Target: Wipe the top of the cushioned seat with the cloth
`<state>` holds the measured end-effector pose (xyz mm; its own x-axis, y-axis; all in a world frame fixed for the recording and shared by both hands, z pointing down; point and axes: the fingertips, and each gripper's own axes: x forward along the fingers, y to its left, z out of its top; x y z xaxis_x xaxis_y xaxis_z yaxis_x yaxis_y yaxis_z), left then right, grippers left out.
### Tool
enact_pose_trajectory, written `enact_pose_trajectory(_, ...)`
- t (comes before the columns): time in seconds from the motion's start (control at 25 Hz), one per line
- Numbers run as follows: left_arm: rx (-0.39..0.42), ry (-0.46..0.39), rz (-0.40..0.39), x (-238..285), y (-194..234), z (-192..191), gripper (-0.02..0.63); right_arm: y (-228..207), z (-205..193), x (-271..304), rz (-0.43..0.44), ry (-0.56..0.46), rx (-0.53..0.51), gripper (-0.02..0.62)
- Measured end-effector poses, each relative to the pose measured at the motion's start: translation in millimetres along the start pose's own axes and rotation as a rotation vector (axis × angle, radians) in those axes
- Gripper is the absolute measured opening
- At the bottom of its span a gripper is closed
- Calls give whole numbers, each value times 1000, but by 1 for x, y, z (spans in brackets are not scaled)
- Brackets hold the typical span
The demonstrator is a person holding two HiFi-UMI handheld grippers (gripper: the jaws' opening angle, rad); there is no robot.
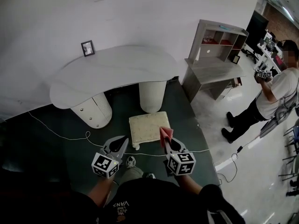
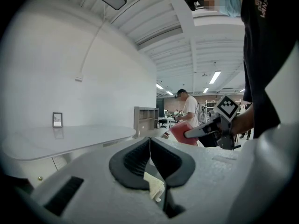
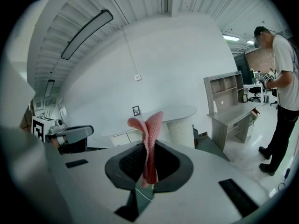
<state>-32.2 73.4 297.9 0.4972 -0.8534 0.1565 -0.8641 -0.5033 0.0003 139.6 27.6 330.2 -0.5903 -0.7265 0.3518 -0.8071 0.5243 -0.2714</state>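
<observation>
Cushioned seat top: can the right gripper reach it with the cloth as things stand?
Probably yes. The right gripper, jaws shut on the cloth, is over the near right corner of the cushioned seat; nothing lies on its top or between.

We held our right claw (image 1: 167, 143) clamped on a pink cloth (image 1: 166, 134), its tip pointing up at the front right corner of the cream square cushioned seat (image 1: 148, 127). Our left claw (image 1: 122, 143) hovered just beside the seat's front left corner. The seat stood on dark green flooring (image 1: 79, 148), near a white curved table (image 1: 112, 71).
</observation>
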Motion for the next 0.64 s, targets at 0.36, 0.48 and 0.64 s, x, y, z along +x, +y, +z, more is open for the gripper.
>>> enact_pose_trajectory(0.36, -14, -4, 1, 1, -8, 0, 18, 0, -2, -2, 9, 3, -8, 25)
enact_pose_trajectory(0.48, -7, -6, -3, 4, -10, 1, 18, -2, 0, -1, 10, 3, -8, 25)
enact_pose_trajectory(0.64, -28, -18, -6, 8, -11, 5, 18, -3, 2, 2, 12, 5, -7, 25)
